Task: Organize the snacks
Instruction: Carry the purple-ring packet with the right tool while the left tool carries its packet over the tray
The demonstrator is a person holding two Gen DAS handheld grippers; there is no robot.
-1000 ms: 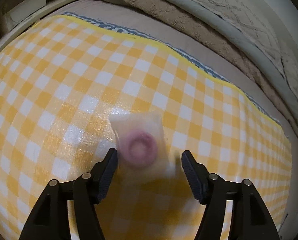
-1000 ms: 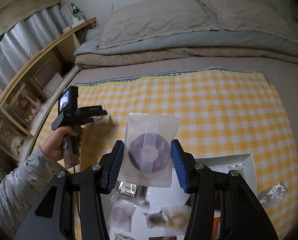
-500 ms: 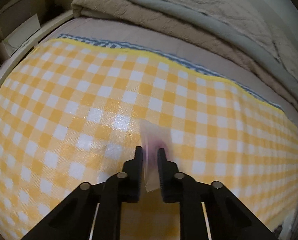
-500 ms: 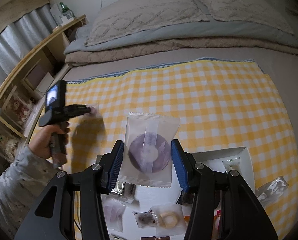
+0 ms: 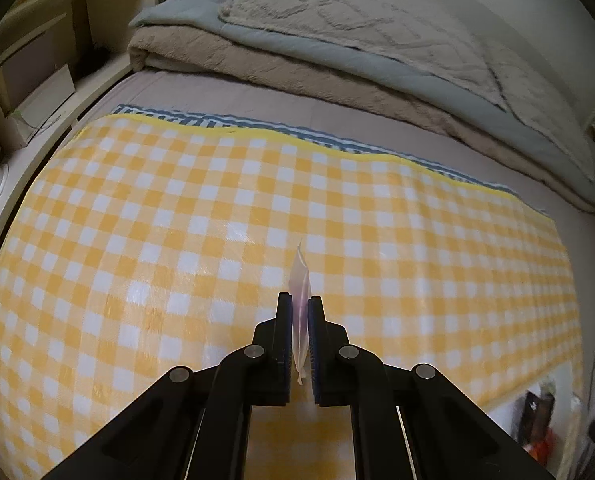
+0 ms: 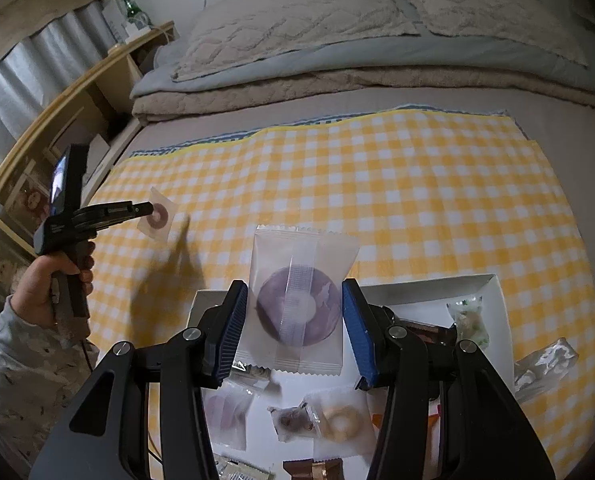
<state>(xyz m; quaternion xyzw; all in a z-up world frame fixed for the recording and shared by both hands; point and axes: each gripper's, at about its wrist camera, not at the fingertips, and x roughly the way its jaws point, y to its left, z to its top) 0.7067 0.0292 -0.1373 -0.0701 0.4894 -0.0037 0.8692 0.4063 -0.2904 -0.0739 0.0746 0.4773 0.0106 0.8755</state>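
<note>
Pink doughnut packet [image 5: 300,288] between left fingers [image 5: 284,332].

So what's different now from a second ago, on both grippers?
The left gripper has shut on the pink donut packet, which a second ago lay flat on the checked cloth between open jaws, and lifted it clear of the cloth. The right gripper still holds the purple donut packet over the white tray, unchanged.

A bed [image 6: 233,120] carries everything. On its mattress lie folded blankets [image 6: 337,84] and pillows [image 6: 289,28] at the far end, and a yellow checked cloth [image 6: 417,184] spread over the near part. On the cloth sit a white tray [image 6: 493,292] and, beside it, a clear packet [image 6: 545,362]
</note>
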